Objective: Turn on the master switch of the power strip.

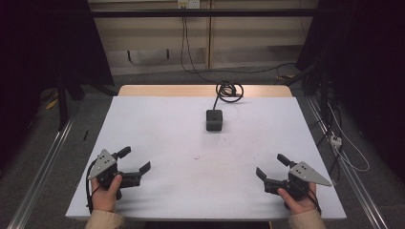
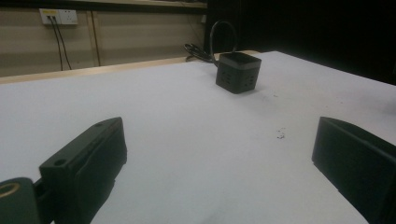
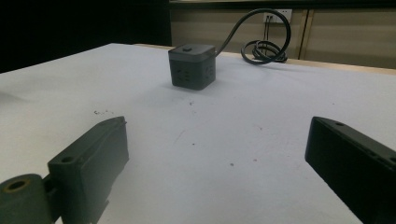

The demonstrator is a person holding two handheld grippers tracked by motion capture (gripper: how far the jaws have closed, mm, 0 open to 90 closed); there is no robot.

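Dark grey plastic forms the cube-shaped power socket [image 1: 214, 120], which sits upright toward the far middle of the white desk [image 1: 157, 143], well apart from both hands. Its top face carries a small round button, seen in the right gripper view [image 3: 192, 66], and its side faces show rows of small slots, seen in the left gripper view [image 2: 237, 72]. A black cable [image 1: 228, 90] leaves the cube's far side and lies coiled in loops near the desk's far edge, on a strip of bare wood. The left claw [image 1: 136, 161] rests low at the near left corner of the desk, held in the person's left hand [image 1: 106, 190]; its 2 jaws stand wide apart with nothing between them but bare desk. The right claw [image 1: 271, 166] rests at the near right corner in the right hand [image 1: 298, 199], its 2 jaws likewise spread wide and holding nothing. Both claws point inward and forward, toward the cube. Count: 1 socket cube, 1 coiled cable, 2 claws, each with a grey three-cornered plate on top. A few small dark specks mark the desk between the claws and the cube.
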